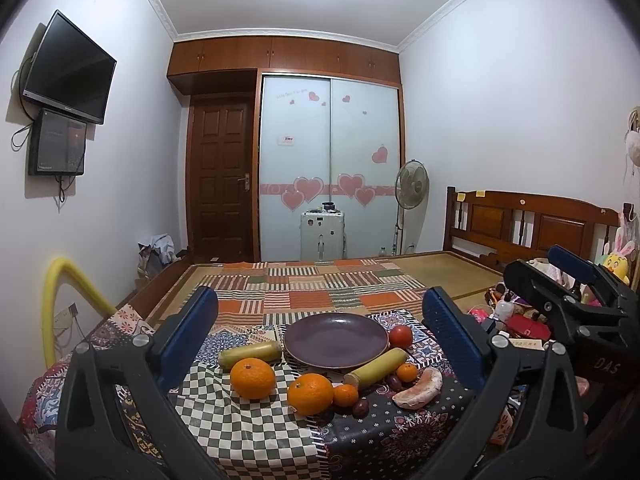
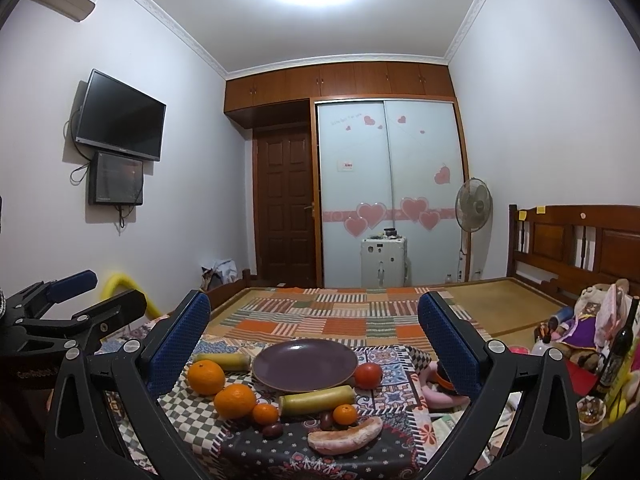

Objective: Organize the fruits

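An empty purple plate (image 1: 336, 340) (image 2: 305, 366) lies on the patterned cloth. In front of it are two large oranges (image 1: 252, 378) (image 1: 310, 394), two small mandarins (image 1: 346, 395) (image 1: 407, 372), a red tomato (image 1: 401, 336), two yellow-green stalk pieces (image 1: 250, 354) (image 1: 376, 368), a pink pomelo segment (image 1: 420, 388) (image 2: 346, 436) and two dark small fruits (image 1: 361, 408). My left gripper (image 1: 320, 300) hovers open above and behind the fruits, holding nothing. My right gripper (image 2: 313, 300) is also open and empty, level with the left one and to its right.
The cloth covers a low surface at the foot of a bed (image 1: 440, 268) with a wooden headboard (image 1: 532, 220). Toys, small bottles and a dark bottle (image 2: 620, 352) crowd the right side. A yellow foam tube (image 1: 64, 280) curves at the left by the wall.
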Motion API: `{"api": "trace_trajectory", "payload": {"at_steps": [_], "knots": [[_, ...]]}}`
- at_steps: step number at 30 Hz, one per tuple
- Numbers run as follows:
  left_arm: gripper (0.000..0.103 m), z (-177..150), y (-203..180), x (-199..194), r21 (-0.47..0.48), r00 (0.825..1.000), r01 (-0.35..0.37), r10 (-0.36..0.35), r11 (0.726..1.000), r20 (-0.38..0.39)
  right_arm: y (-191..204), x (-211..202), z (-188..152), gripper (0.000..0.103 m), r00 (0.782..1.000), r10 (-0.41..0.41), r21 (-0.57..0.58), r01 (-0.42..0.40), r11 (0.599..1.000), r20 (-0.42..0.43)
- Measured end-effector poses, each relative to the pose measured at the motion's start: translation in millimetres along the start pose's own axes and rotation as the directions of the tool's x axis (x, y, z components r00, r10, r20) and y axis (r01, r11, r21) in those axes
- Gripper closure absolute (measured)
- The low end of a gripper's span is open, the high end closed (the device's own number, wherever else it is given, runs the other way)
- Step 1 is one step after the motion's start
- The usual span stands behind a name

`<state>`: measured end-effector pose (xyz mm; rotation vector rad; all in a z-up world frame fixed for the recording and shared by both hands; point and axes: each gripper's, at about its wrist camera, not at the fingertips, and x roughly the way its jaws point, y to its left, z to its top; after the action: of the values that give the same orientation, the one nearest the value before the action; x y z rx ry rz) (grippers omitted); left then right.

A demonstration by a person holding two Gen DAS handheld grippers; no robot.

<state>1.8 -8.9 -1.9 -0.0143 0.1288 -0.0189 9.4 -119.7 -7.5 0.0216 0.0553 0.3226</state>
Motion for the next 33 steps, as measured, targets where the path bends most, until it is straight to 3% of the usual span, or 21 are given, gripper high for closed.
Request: {"api": "trace_trajectory", "payload": {"at_steps": [33], "knots": [[0.000, 3.6, -1.0, 1.0, 0.004, 1.000, 0.001, -0.001, 1.000, 0.004, -4.0, -0.6, -0.9, 0.000, 1.000, 0.009, 0.009, -0.009, 1.000, 0.002]]}}
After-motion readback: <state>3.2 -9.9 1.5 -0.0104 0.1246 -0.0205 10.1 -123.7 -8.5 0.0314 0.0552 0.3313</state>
